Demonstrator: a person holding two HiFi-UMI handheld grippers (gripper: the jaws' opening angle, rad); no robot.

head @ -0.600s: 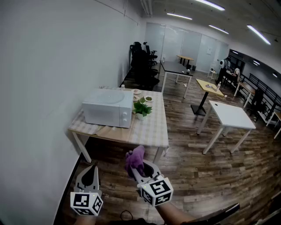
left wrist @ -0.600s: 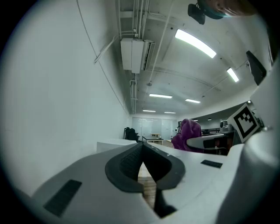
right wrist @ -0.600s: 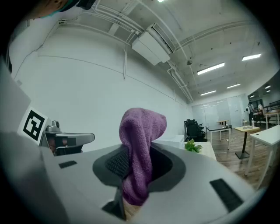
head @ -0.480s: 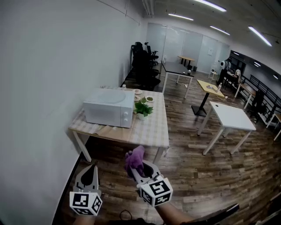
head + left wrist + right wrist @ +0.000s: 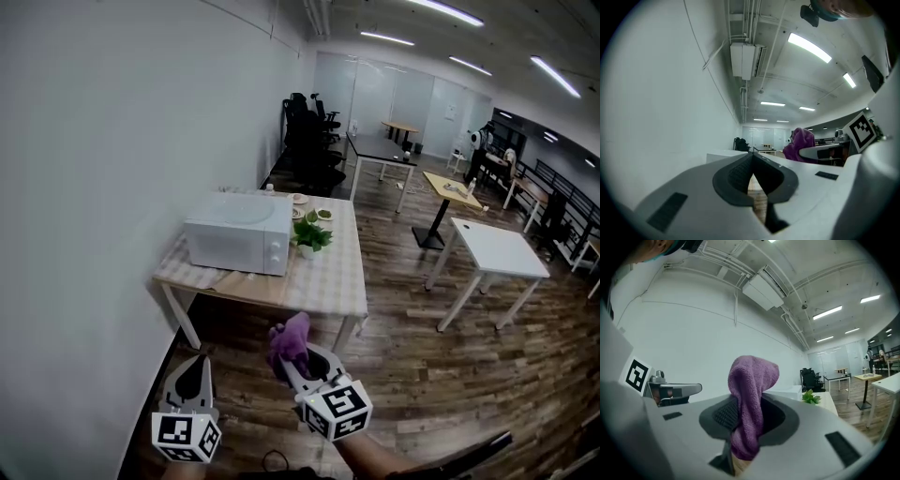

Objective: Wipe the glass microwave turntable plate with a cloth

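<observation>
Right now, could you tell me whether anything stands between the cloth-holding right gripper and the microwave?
Only bare floor lies between the right gripper, shut on the purple cloth, and the table bearing the microwave. No glass plate shows; the microwave's door looks shut, so it probably bars any plate inside.

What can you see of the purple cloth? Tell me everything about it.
The purple cloth looks like soft, fuzzy terry fabric, bunched into a folded lump. It is pinched between the jaws of the right gripper, which are shut on it. A rounded hump pokes out beyond the jaws and a shorter end hangs below them. Only that gripper touches it. It is held in the air over the wooden floor, well short of the table with the white microwave.
</observation>
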